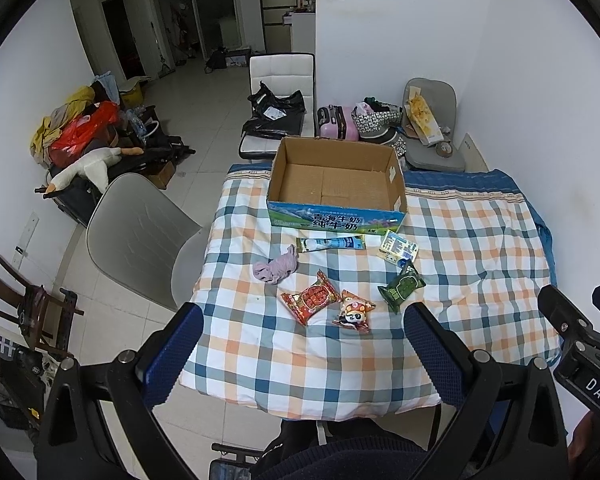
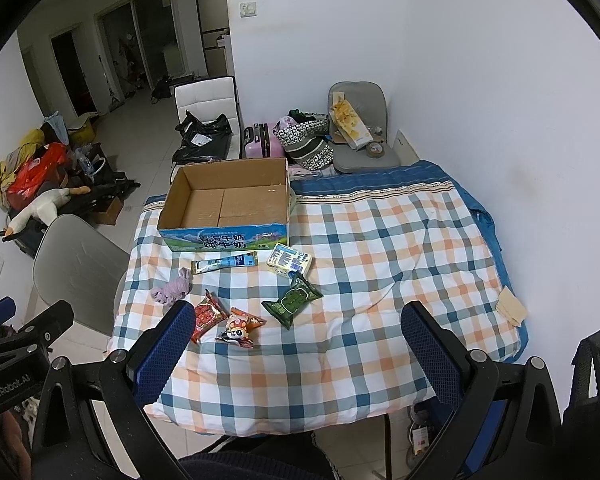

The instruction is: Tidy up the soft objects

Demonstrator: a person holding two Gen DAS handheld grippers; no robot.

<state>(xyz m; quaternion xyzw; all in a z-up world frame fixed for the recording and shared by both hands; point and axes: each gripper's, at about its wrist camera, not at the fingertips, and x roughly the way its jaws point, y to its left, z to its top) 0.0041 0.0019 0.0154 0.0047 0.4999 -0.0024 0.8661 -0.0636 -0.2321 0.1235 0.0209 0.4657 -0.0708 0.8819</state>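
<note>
An empty cardboard box (image 1: 336, 184) (image 2: 228, 204) stands at the far side of a table under a checked cloth (image 1: 480, 264) (image 2: 380, 264). In front of it lie a long blue-white tube pack (image 1: 331, 243) (image 2: 225, 262), a pale yellow carton (image 1: 398, 249) (image 2: 290, 261), a crumpled lilac cloth (image 1: 277, 266) (image 2: 172, 291), a red snack packet (image 1: 310, 298) (image 2: 207, 317), a panda packet (image 1: 354, 311) (image 2: 240, 327) and a green packet (image 1: 402, 286) (image 2: 293, 300). My left gripper (image 1: 302, 354) and right gripper (image 2: 296, 354) hover open over the near edge, holding nothing.
A grey chair (image 1: 136, 236) (image 2: 76, 268) stands at the table's left. Behind the table are a white chair with a black bag (image 1: 278, 108), a pink suitcase (image 2: 260, 140) and a grey seat with clutter (image 2: 360, 132). Beige napkins (image 2: 511, 306) lie at the right edge.
</note>
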